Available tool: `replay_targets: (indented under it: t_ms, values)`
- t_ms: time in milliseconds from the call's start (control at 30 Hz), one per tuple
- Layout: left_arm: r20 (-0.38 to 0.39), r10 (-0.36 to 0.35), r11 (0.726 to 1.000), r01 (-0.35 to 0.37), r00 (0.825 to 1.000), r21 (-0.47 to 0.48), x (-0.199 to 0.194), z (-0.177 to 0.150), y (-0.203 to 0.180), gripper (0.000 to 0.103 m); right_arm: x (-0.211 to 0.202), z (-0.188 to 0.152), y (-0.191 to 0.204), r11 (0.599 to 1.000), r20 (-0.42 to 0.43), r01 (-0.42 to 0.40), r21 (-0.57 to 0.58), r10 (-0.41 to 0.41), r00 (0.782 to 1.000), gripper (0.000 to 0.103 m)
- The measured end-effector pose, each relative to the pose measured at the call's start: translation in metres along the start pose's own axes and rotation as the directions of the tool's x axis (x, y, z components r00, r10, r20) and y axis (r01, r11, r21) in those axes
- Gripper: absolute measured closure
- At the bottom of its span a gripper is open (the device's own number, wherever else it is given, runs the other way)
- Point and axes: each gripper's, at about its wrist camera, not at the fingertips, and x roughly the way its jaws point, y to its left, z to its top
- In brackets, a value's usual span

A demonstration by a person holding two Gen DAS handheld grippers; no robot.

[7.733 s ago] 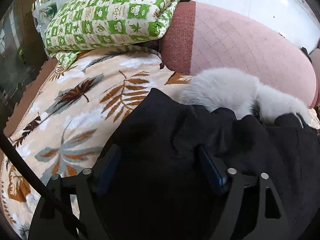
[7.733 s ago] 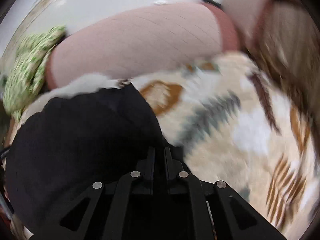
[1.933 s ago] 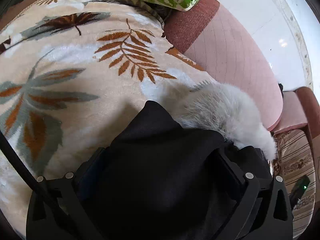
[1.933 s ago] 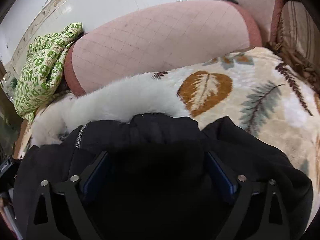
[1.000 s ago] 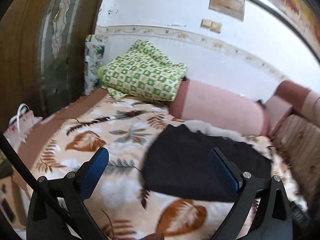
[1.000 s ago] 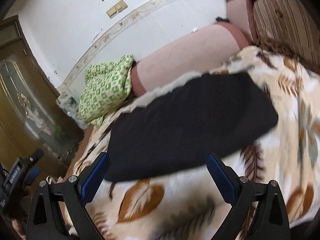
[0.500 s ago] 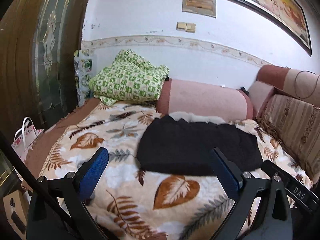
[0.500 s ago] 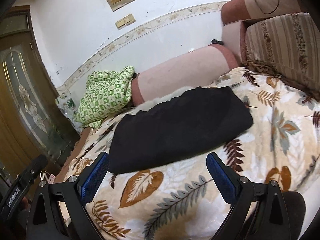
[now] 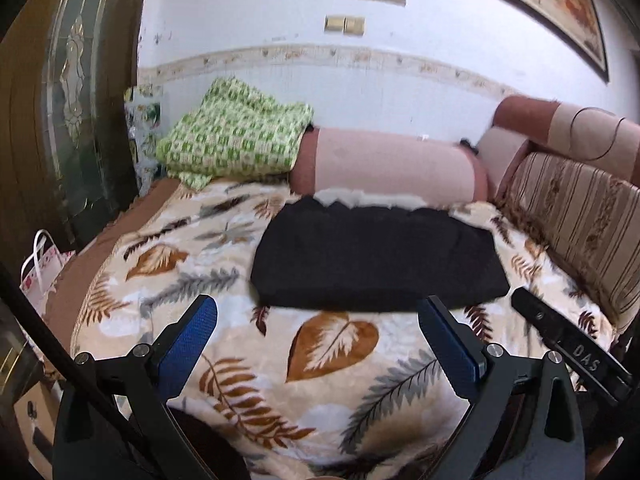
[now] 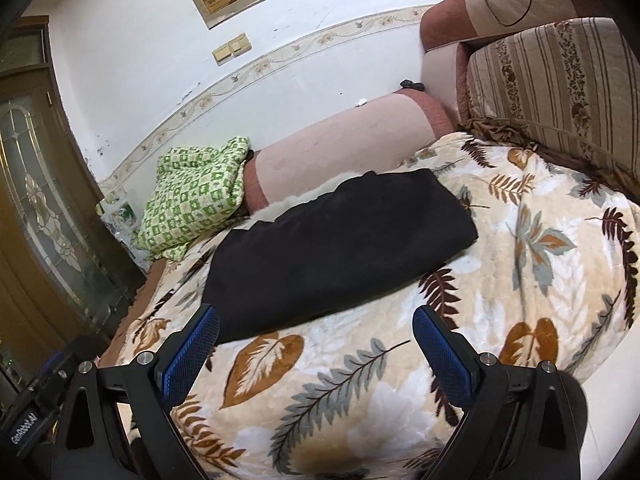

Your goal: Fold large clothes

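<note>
A black coat (image 9: 376, 260) lies folded into a flat rectangle on the leaf-patterned blanket (image 9: 332, 364), its white fur trim (image 9: 368, 199) showing along the far edge against the pink bolster. It also shows in the right wrist view (image 10: 340, 248). My left gripper (image 9: 318, 344) is open and empty, held back from the coat above the blanket's near part. My right gripper (image 10: 316, 350) is open and empty too, also short of the coat. The right gripper's body (image 9: 572, 348) shows at the right of the left wrist view.
A pink bolster (image 9: 392, 168) lies along the wall behind the coat. A green checked quilt (image 9: 236, 140) sits at the back left. Striped cushions (image 10: 556, 88) line the right side. A dark wooden door (image 10: 36, 200) stands left; a gift bag (image 9: 40, 264) sits on the floor.
Both grippers let go of the coat and pulled well back from it. In the last half second they moved only slightly; the coat lies still.
</note>
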Motion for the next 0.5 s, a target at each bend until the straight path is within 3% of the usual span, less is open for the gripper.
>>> replay_targets:
  t_ms: [267,400,500]
  values:
    - [-0.101,0.051,0.998,-0.054,0.994,-0.024,0.045,-0.011,0.003,0.003,0.034,-0.008,-0.018,0.996,-0.055,0.084,-0.018,-0.085,0.995,0.003]
    - [-0.146,0.1,0.995,-0.103,0.984,-0.01,0.07,-0.018,0.004,0.003,0.054,-0.015,-0.023,0.994,-0.091,0.108,-0.035,-0.111,0.99,0.003]
    - [-0.194,0.098,0.995,-0.102,0.976,-0.013,0.089,-0.022,0.006,0.003,0.067,-0.02,-0.025,0.991,-0.115,0.124,-0.044,-0.128,0.985,0.003]
